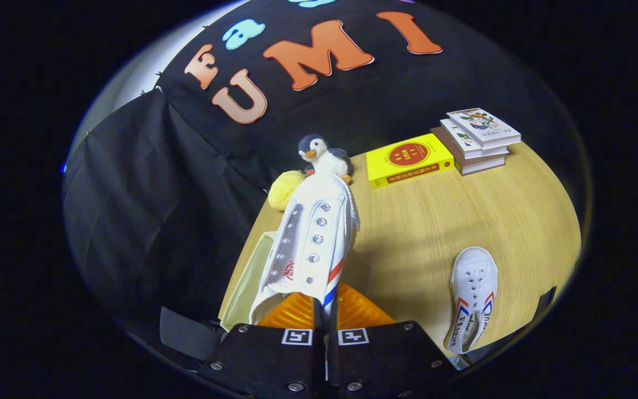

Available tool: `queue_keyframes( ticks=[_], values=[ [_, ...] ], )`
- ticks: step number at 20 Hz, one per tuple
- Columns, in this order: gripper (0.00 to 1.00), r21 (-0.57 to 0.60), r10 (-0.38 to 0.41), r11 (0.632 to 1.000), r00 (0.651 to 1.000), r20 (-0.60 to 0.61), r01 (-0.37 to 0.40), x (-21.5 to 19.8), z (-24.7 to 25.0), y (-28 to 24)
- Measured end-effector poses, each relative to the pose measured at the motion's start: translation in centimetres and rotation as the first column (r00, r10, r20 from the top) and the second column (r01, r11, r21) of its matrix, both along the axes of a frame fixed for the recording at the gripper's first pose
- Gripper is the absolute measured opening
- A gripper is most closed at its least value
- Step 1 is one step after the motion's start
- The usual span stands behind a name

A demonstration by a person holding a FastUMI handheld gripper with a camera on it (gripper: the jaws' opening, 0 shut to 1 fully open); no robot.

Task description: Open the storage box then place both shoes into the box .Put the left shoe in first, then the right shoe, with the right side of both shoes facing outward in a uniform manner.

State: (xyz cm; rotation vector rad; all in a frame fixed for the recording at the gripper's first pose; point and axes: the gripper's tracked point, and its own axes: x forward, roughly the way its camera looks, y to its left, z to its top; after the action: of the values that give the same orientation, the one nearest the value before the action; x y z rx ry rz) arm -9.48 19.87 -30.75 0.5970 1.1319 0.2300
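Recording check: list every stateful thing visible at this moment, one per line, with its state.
gripper: shut on held shoe's side wall
held shoe: lifted, toe pointing away, above storage box
second shoe: lying on table, untouched
storage box: open, under the held shoe
yellow book: closed, flat
book stack: closed, piled
penguin toy: upright

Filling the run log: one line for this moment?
gripper: shut on held shoe | over box | other shoe: on table
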Motion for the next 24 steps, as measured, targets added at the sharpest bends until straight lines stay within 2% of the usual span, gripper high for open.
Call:
queue_keyframes(
  ticks=[4, 12, 18, 22, 24],
  values=[
    [0.02, 0.038, 0.077, 0.996, 0.997, -0.005, -0.077, -0.2, 0.5, 5.1],
    [0.03, 0.004, 0.158, 0.987, 0.972, -0.174, -0.160, -2.8, -4.9, 11.9],
    [0.04, -0.054, 0.167, 0.978, 0.916, -0.365, -0.200, -5.6, -10.0, 12.9],
    [0.05, -0.058, 0.153, 0.980, 0.907, -0.392, -0.190, -4.7, -11.4, 13.9],
    [0.11, -0.008, 0.171, 0.982, 0.906, -0.386, -0.189, -4.5, -11.2, 15.4]
  ],
)
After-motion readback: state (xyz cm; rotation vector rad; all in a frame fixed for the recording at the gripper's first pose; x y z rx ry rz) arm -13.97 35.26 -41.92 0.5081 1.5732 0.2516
